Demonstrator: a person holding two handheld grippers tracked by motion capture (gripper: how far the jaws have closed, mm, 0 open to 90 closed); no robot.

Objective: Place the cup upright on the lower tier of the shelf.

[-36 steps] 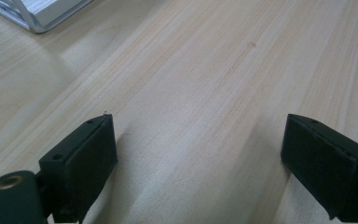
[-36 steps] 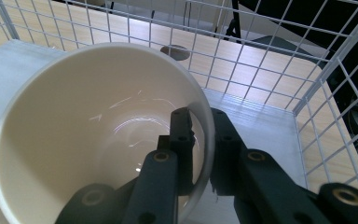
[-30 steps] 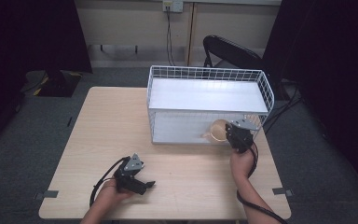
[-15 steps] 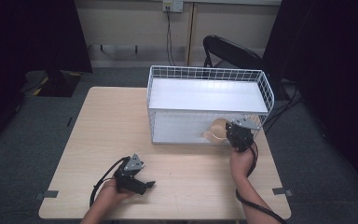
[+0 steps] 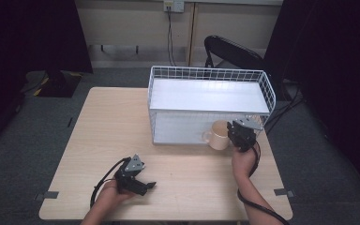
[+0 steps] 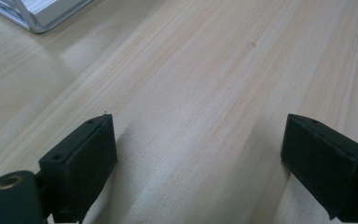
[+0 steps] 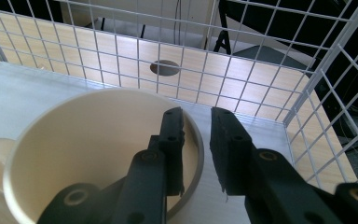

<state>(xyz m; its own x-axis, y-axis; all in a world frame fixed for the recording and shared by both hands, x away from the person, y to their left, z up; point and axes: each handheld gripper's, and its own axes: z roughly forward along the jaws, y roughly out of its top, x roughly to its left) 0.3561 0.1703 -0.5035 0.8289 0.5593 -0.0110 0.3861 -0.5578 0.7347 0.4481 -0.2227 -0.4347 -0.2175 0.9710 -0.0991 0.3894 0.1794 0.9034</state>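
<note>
While the pale wooden table point(image 5: 103, 136) lies bare under the left gripper point(image 6: 200, 154), whose jaws stand wide apart on nothing, the right gripper point(image 7: 196, 140) straddles the cream mug's point(image 7: 88, 144) rim, jaws just easing apart. Ahead, white wire rack point(image 7: 270, 60) mesh closes in.

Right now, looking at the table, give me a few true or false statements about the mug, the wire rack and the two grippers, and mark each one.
1. The mug stands on the rack's lower shelf. True.
2. The right gripper straddles the mug's rim, one jaw inside and one outside. True; its jaws have just been opening and a gap shows beside the rim.
3. The mug lies on its side. False: it stands upright, mouth up.
4. The left gripper holds a spoon. False: its jaws stand wide apart over bare table.
5. The wire rack carries plates on top. False: its top shelf is bare.
</note>
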